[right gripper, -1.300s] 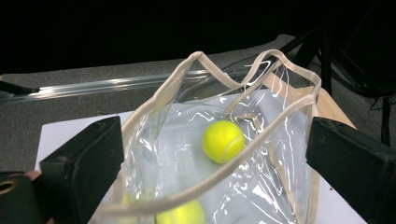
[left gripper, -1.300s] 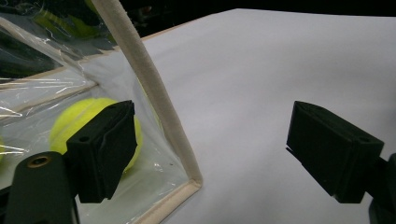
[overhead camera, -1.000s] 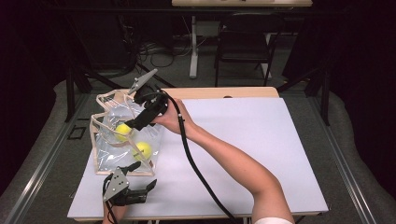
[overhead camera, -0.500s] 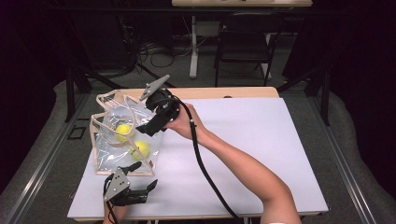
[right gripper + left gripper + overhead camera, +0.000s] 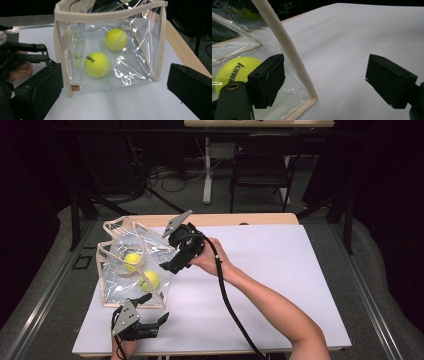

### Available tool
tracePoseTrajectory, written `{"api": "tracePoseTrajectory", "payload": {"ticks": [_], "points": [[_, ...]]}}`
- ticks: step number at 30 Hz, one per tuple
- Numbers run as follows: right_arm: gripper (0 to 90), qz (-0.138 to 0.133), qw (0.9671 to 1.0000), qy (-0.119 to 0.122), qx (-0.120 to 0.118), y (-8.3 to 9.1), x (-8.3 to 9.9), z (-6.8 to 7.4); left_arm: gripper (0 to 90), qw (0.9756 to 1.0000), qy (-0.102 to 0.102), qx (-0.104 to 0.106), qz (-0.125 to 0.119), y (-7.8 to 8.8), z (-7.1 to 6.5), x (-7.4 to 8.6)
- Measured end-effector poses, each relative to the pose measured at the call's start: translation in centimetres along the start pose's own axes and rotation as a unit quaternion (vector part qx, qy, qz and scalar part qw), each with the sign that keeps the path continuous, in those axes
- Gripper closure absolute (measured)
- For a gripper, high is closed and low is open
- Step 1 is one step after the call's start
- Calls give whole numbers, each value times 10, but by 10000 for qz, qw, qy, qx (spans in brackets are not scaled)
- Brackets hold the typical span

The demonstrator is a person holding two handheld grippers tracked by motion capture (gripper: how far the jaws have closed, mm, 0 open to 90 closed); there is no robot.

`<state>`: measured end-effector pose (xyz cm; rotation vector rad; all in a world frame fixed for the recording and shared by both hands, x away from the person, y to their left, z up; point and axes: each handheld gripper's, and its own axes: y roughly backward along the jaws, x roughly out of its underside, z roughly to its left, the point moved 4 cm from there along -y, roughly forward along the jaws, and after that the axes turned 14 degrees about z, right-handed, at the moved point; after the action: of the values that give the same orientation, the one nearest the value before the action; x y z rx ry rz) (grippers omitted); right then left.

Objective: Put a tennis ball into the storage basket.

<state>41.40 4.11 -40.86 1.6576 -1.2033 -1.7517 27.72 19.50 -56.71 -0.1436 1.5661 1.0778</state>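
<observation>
A clear plastic bag (image 5: 117, 270) with beige trim (image 5: 110, 15) stands at the table's left. Two yellow tennis balls lie inside it, one (image 5: 150, 280) (image 5: 97, 64) nearer the front and one (image 5: 132, 260) (image 5: 116, 39) behind. My right gripper (image 5: 170, 265) (image 5: 115, 95) hovers just right of the bag, open and holding nothing, its jaws pointed at the bag's side. My left gripper (image 5: 152, 309) (image 5: 324, 82) is low at the bag's front corner, open. Its left jaw rests by the clear wall, and the corner trim (image 5: 287, 50) rises between the jaws. A ball (image 5: 234, 71) lies behind that wall.
The white table top (image 5: 280, 285) stretches right of the bag, crossed by the person's right forearm (image 5: 270, 305) and the gripper's cable (image 5: 227, 295). A wooden strip (image 5: 240, 219) borders the far edge. A chair (image 5: 260, 170) and table legs stand on the floor beyond.
My right gripper has drawn back from above the bag's mouth, moving right and toward the person. The left gripper and both balls have stayed put.
</observation>
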Motion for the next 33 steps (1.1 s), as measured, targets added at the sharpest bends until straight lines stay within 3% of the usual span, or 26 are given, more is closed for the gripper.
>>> {"api": "tracePoseTrajectory", "payload": {"ticks": [13, 33], "points": [[3, 107, 9999, -25, 78, 1, 32, 6, 160, 10000, 26, -43, -6, 1, 2, 1], [0, 182, 9992, -263, 224, 13, 82, 11, 160, 10000, 28, -47, -10, 1, 1, 1]]}}
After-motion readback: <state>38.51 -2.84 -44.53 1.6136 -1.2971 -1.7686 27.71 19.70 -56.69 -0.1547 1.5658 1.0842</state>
